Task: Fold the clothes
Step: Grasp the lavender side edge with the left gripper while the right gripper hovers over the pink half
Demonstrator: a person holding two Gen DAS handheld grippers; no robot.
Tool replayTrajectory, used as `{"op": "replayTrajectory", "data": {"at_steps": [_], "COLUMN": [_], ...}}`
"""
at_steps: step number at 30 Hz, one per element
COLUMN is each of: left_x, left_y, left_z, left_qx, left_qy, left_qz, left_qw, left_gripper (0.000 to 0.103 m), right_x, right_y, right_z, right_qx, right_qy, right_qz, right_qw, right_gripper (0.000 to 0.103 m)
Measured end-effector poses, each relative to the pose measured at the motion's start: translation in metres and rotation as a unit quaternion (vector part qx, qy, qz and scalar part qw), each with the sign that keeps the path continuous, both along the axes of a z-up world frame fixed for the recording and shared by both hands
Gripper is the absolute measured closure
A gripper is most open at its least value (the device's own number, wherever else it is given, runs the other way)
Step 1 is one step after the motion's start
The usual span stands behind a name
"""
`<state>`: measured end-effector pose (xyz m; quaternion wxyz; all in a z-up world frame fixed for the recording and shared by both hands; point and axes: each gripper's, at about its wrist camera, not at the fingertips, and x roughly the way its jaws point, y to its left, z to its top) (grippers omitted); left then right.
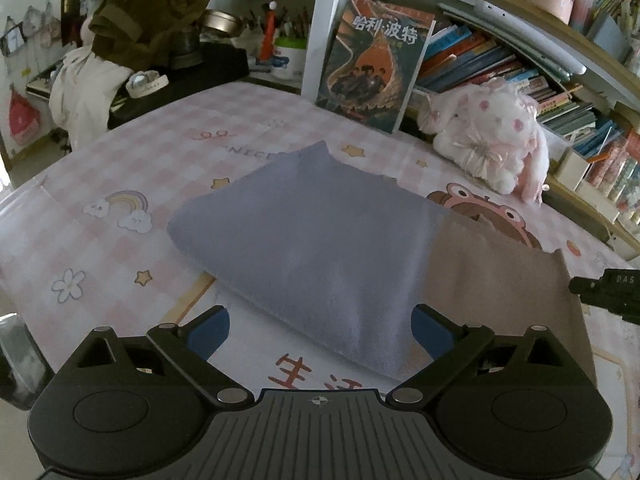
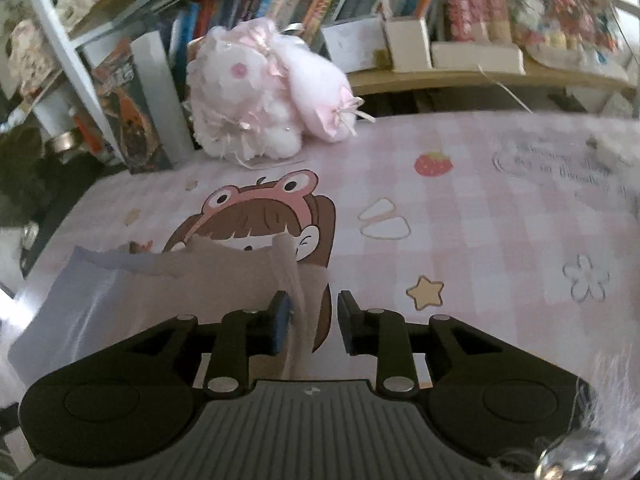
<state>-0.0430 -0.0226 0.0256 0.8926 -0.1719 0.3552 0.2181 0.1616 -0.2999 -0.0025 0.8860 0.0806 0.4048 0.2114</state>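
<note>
A folded cloth lies on the pink checked tablecloth [image 1: 120, 168]; its left part is grey-blue [image 1: 304, 232] and its right part beige [image 1: 500, 280]. My left gripper [image 1: 320, 332] is open wide, and the cloth's near corner lies between its blue pads [image 1: 208, 332] without being touched. The tip of my right gripper [image 1: 604, 292] shows at the cloth's right edge. In the right wrist view, my right gripper [image 2: 314, 322] is open. A raised ridge of the beige cloth [image 2: 224, 280] runs between its fingers, against the left pad [image 2: 282, 322].
A pink and white plush rabbit [image 1: 492, 136] sits at the back right, beside an upright book [image 1: 372, 64] and shelves of books [image 1: 540, 80]. A pile of dark clothing [image 1: 148, 16] is at the back left. Bare tablecloth [image 2: 480, 220] lies right of the cloth.
</note>
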Motion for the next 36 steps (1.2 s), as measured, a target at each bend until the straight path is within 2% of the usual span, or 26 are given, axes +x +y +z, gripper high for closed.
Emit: {"op": "replayTrajectory", "data": {"at_steps": [2, 5, 6, 10, 13, 17, 19, 22, 30, 32, 36], "left_x": [0.001, 0.001, 0.001, -0.001, -0.003, -0.003, 0.001, 0.009, 0.018, 0.016, 0.012], "left_y": [-0.002, -0.003, -0.002, 0.005, 0.012, 0.021, 0.026, 0.032, 0.052, 0.063, 0.093], "left_z": [0.0, 0.002, 0.002, 0.0, -0.005, -0.012, -0.016, -0.017, -0.017, -0.017, -0.022], "left_qx": [0.001, 0.01, 0.011, 0.011, 0.002, -0.013, -0.012, -0.009, -0.026, -0.044, -0.123], "left_qy": [0.001, -0.001, -0.001, 0.004, 0.013, 0.024, 0.033, 0.036, 0.035, 0.031, 0.02], "left_qz": [-0.004, -0.006, -0.003, 0.015, 0.027, 0.039, 0.04, 0.033, 0.0, 0.003, 0.023], "left_qw": [1.0, 0.9999, 0.9999, 0.9998, 0.9996, 0.9989, 0.9986, 0.9988, 0.999, 0.9986, 0.9919], "left_gripper": [0.004, 0.004, 0.004, 0.004, 0.004, 0.004, 0.004, 0.004, 0.004, 0.004, 0.004], "right_x": [0.0, 0.0, 0.0, 0.0, -0.009, -0.034, -0.048, -0.068, -0.099, -0.1, -0.1], "right_y": [-0.002, -0.005, -0.006, -0.01, -0.019, -0.016, -0.013, -0.008, 0.009, 0.014, 0.02], "right_z": [0.0, -0.001, -0.001, -0.002, 0.002, 0.008, 0.011, 0.013, 0.004, 0.002, -0.005], "right_qx": [-0.009, -0.022, -0.027, -0.045, -0.033, -0.044, -0.054, -0.062, -0.074, -0.076, -0.083], "right_qy": [-0.002, -0.005, -0.006, -0.009, -0.008, -0.027, -0.034, -0.035, -0.014, -0.012, 0.007], "right_qz": [-0.008, -0.021, -0.025, -0.041, -0.051, -0.025, -0.021, -0.013, -0.023, -0.033, -0.051], "right_qw": [1.0, 1.0, 0.999, 0.998, 0.998, 0.998, 0.998, 0.997, 0.997, 0.997, 0.995], "right_gripper": [0.083, 0.08, 0.076, 0.073, 0.067, 0.049, 0.036, 0.024, 0.023, 0.023, 0.026]}}
